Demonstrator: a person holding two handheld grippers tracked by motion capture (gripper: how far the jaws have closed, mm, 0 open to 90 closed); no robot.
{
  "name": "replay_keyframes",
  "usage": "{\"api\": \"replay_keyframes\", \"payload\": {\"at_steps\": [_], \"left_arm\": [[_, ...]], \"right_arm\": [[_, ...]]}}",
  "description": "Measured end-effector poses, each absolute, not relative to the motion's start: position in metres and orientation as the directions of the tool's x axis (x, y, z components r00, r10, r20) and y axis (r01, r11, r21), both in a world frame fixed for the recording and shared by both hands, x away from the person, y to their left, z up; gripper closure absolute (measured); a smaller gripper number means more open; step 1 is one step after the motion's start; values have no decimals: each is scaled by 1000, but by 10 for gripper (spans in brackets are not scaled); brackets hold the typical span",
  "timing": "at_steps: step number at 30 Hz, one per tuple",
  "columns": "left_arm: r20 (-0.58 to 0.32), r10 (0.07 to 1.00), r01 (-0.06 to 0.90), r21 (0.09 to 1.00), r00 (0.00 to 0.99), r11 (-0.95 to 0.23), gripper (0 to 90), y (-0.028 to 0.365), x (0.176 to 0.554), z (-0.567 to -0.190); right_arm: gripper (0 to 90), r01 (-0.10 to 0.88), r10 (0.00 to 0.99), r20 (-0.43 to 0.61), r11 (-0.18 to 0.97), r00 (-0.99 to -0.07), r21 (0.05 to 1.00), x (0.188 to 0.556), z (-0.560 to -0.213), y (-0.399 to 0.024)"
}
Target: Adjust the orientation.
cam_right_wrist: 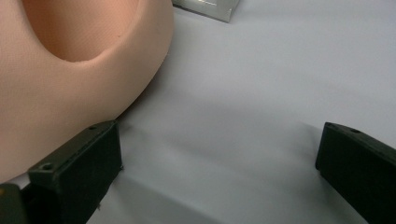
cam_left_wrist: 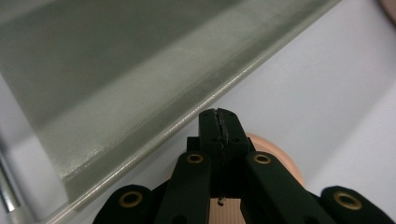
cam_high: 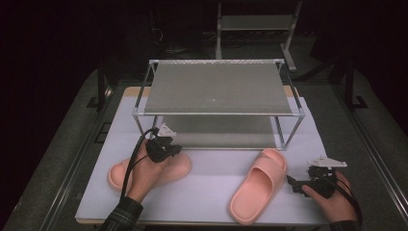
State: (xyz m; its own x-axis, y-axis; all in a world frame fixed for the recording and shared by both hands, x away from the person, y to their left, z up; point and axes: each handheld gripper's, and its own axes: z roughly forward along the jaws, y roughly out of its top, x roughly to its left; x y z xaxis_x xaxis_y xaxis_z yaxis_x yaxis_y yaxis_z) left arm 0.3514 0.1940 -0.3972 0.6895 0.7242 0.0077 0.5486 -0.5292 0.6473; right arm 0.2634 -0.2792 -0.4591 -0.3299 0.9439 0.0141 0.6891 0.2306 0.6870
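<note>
white table point(cam_high: 207, 192): left tongs point(cam_high: 174, 150) clenched, hiding a slipper point(cam_high: 179, 166); right tongs point(cam_high: 291, 184) released.

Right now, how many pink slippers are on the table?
2. One slipper lies at the left under the left claw; the other slipper lies at the right, beside the right claw.

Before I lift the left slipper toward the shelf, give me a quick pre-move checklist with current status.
1. Left gripper shut: ok, jaws together.
2. Left slipper actually clamped: cannot tell; the jaws meet above it.
3. Right gripper open: ok, jaws wide apart.
4. Right slipper free: ok, it lies flat on the table, beside the right gripper's one jaw.
5. Shelf rack upright behind the slippers: ok.
</note>
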Motion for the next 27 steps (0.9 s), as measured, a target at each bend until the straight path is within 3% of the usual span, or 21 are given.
{"api": "replay_keyframes", "payload": {"at_steps": [10,27], "left_arm": [[41,727,582,569,685,-581,897,184,354,-401],[-104,656,585,570,748,-577,900,186,323,-401]], "right_arm": [[0,690,944,15,230,-330,686,264,-459,-279],[0,689,944,15,230,-330,687,263,-459,-279]]}}
